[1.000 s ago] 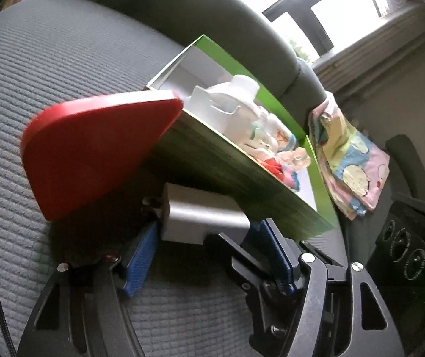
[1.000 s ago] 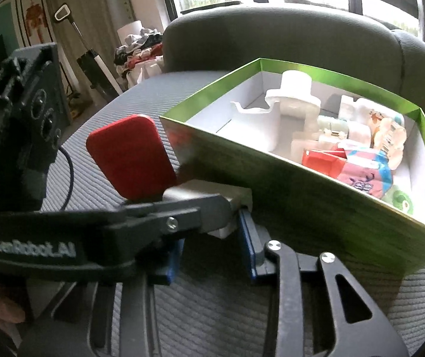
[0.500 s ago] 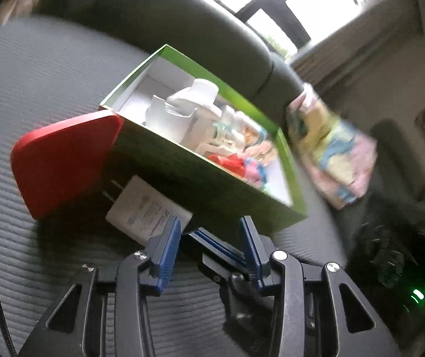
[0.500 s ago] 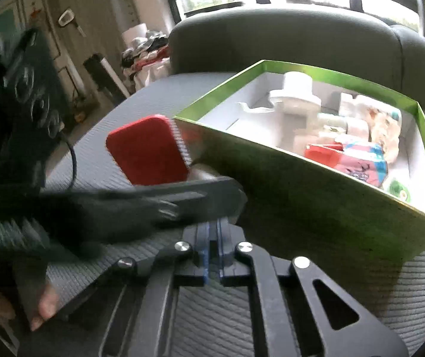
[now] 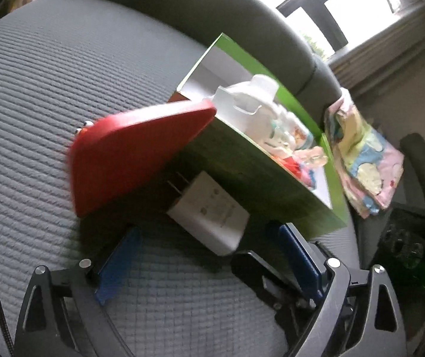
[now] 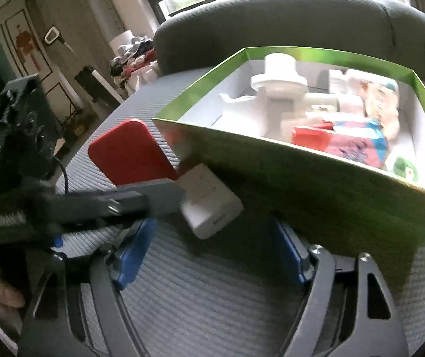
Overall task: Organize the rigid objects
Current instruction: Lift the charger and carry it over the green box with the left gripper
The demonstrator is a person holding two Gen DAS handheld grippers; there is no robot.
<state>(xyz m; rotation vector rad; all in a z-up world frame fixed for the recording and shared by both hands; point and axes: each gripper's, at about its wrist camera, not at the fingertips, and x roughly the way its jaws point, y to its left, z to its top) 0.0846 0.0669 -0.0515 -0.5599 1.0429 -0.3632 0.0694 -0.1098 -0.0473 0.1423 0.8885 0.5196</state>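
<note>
A white plug charger (image 5: 209,214) (image 6: 209,205) lies label up on the grey seat cushion, against the outside wall of the green box (image 5: 260,175) (image 6: 316,184). A flat red case (image 5: 135,154) (image 6: 129,151) leans on the box's corner just left of it. My left gripper (image 5: 209,261) has its jaws opening wide, with the charger ahead between the blue pads and untouched. My right gripper (image 6: 212,255) also has its jaws opening, with the charger just beyond its tips. The left gripper's grey finger (image 6: 153,193) crosses the right wrist view over the charger's left edge.
The box holds a white plastic piece (image 6: 274,95), small bottles and a red packet (image 6: 340,139). A patterned cloth (image 5: 361,160) hangs over the sofa's arm. The sofa backrest (image 6: 271,20) rises behind the box. A person's hand (image 6: 1,294) grips the left handle.
The left gripper let go of the charger, which now lies on the seat. Its jaws narrowed, then spread wide. The right jaws shut empty, then opened wide.
</note>
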